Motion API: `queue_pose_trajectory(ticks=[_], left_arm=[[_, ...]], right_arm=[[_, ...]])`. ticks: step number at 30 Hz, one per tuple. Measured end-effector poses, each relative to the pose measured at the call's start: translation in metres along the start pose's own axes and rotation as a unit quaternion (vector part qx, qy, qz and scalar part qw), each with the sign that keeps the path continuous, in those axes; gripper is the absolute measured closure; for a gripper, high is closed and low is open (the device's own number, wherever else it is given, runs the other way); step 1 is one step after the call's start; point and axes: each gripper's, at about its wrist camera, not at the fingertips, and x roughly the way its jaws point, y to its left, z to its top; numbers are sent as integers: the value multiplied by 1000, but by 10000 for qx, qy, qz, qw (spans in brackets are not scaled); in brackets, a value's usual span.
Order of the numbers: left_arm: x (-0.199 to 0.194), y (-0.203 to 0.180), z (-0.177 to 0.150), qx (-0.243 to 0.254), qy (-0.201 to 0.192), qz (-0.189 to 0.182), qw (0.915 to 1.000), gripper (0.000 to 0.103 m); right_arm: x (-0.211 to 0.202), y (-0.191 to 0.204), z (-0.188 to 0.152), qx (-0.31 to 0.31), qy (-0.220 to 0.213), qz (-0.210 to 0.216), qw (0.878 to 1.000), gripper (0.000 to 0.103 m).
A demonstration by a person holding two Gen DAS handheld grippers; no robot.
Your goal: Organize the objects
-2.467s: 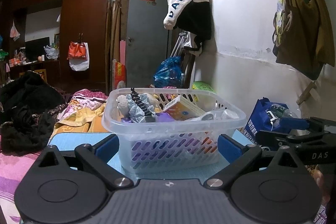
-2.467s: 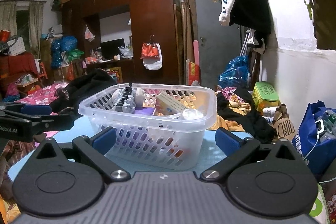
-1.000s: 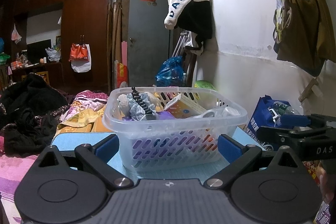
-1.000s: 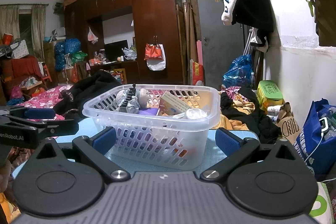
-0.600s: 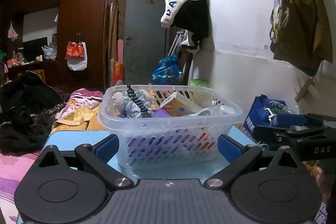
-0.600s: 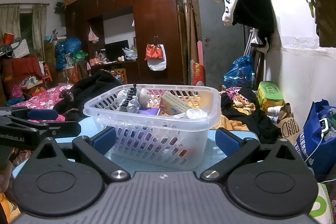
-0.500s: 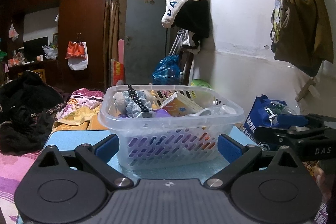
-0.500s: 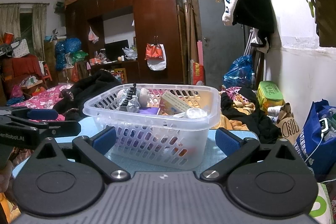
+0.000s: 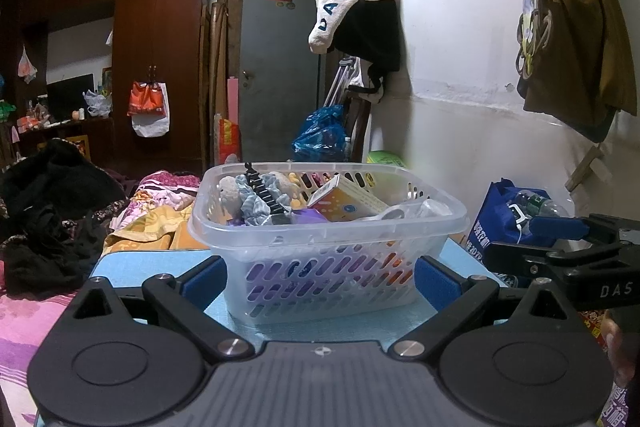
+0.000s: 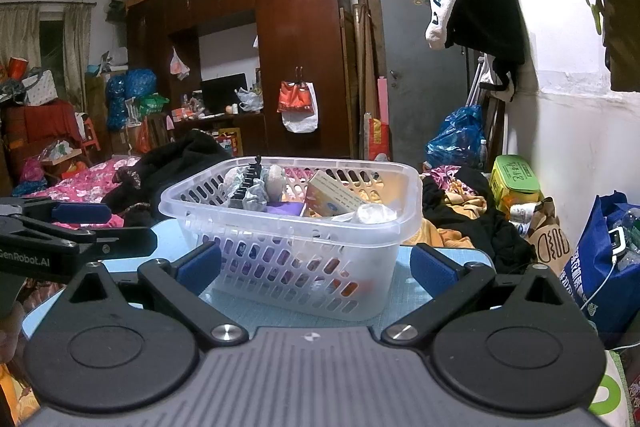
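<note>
A clear plastic basket [image 9: 320, 259] stands on a light blue table [image 9: 132, 263]; it also shows in the right wrist view [image 10: 288, 259]. It holds a yellow box [image 9: 344, 199], a black comb [image 9: 264, 193], grey-blue fabric [image 9: 248, 205], a purple item and a white item. My left gripper [image 9: 320, 279] is open and empty just in front of the basket. My right gripper [image 10: 316, 267] is open and empty, also in front of it. Each gripper shows at the side of the other's view.
Clothes lie piled behind the table [image 9: 48, 223]. A blue bag [image 9: 508, 223] stands at the right by the white wall. A green box [image 10: 516, 179] sits among clothes. A brown wardrobe [image 10: 296, 47] and a grey door [image 9: 280, 67] are at the back.
Both views shifted only slightly; the basket stays in place and both grippers stay open.
</note>
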Motion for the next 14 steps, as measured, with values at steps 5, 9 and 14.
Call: queue_pose_trajectory(ticks=[5, 9, 14], left_arm=[[0, 0, 0, 0, -1, -11, 10000, 2], [1, -2, -1, 34, -9, 17, 10000, 2], [1, -3, -2, 40, -36, 42, 10000, 2]], right_arm=[[0, 0, 0, 1, 7, 3, 10000, 0], [1, 0, -2, -10, 5, 2, 10000, 0], [0, 0, -2, -14, 13, -4, 10000, 0]])
